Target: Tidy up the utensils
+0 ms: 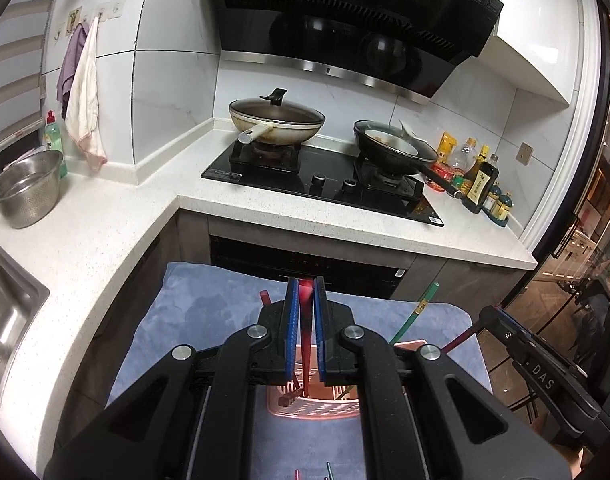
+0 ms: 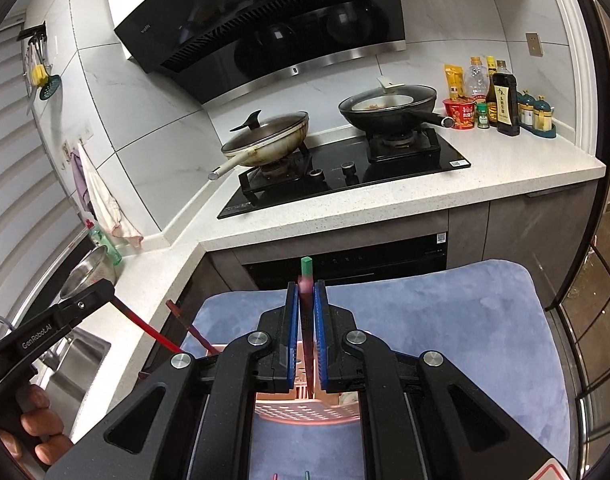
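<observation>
My left gripper (image 1: 305, 285) is shut on a red chopstick (image 1: 306, 344) that stands upright, its lower end inside the pink perforated basket (image 1: 313, 406) on the blue mat (image 1: 185, 312). My right gripper (image 2: 306, 286) is shut on another red chopstick (image 2: 307, 344), whose tip also reaches into the pink basket (image 2: 305, 410). A green chopstick (image 1: 419, 306) and a dark red one (image 2: 193, 328) lean in the basket. In the right wrist view my left gripper (image 2: 109, 294) shows at the left. In the left wrist view my right gripper (image 1: 491, 316) shows at the right.
Two loose chopstick ends (image 2: 275, 476) lie on the mat (image 2: 445, 320) at the near edge. Behind is a white counter (image 1: 265, 204) with a hob, a lidded wok (image 1: 277, 118), a black pan (image 1: 393, 148), bottles (image 2: 505, 100), a steel colander (image 1: 27, 188) and a sink (image 1: 5, 308).
</observation>
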A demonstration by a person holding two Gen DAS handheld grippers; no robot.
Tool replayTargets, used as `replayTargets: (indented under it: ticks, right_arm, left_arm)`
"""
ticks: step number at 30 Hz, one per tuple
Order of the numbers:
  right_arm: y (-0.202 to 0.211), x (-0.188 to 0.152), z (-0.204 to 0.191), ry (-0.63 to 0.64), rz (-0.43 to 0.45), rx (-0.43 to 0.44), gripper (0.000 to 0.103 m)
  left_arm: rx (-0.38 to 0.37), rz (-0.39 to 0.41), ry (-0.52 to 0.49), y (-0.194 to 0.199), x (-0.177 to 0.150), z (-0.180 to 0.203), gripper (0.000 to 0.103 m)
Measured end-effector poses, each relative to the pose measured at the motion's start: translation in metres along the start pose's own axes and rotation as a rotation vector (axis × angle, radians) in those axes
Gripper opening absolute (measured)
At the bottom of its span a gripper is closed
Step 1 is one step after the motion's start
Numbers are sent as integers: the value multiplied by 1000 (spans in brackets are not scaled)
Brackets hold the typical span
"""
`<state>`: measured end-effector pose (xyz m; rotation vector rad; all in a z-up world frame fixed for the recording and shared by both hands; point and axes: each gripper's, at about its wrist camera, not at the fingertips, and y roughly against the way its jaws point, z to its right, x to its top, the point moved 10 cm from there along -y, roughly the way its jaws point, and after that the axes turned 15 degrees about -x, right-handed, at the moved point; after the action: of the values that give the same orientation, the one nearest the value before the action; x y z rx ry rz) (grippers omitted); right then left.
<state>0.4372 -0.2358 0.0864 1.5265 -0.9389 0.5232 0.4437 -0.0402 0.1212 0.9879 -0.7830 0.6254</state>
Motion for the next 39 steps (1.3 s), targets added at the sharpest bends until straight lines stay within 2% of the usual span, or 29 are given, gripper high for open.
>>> replayTargets:
  ticks: [3, 4, 5, 6, 7, 15, 25, 32, 39]
  right_arm:
    - [3, 1, 1, -3, 7, -5, 15]
    - [5, 1, 1, -3, 10, -9, 17]
    - [7, 1, 2, -6, 13, -11, 25]
    - [9, 1, 3, -9, 18, -11, 31]
    - [11, 0, 3, -11, 21, -10, 32]
    - [34, -14, 1, 13, 29, -4, 32]
    - [69, -55, -3, 42, -1, 27, 32]
    - [89, -98, 9, 45, -40, 23, 32]
    - [103, -147, 24, 83, -85, -11, 32]
  left_arm:
    - [10, 8, -7, 3, 0, 2, 11]
    - [15, 9, -6, 4, 0, 2, 21]
    - [17, 13, -3, 6, 0, 2, 31]
    - [20, 21, -3, 8, 0, 2, 33]
    - [24, 24, -5, 11, 0, 3, 35]
    - [26, 23, -7, 25, -6, 7, 35]
    - [21, 12, -27, 50, -28, 16, 36]
    - [28, -24, -47, 66, -63, 18, 36]
    - [31, -81, -16, 74, -108, 11, 36]
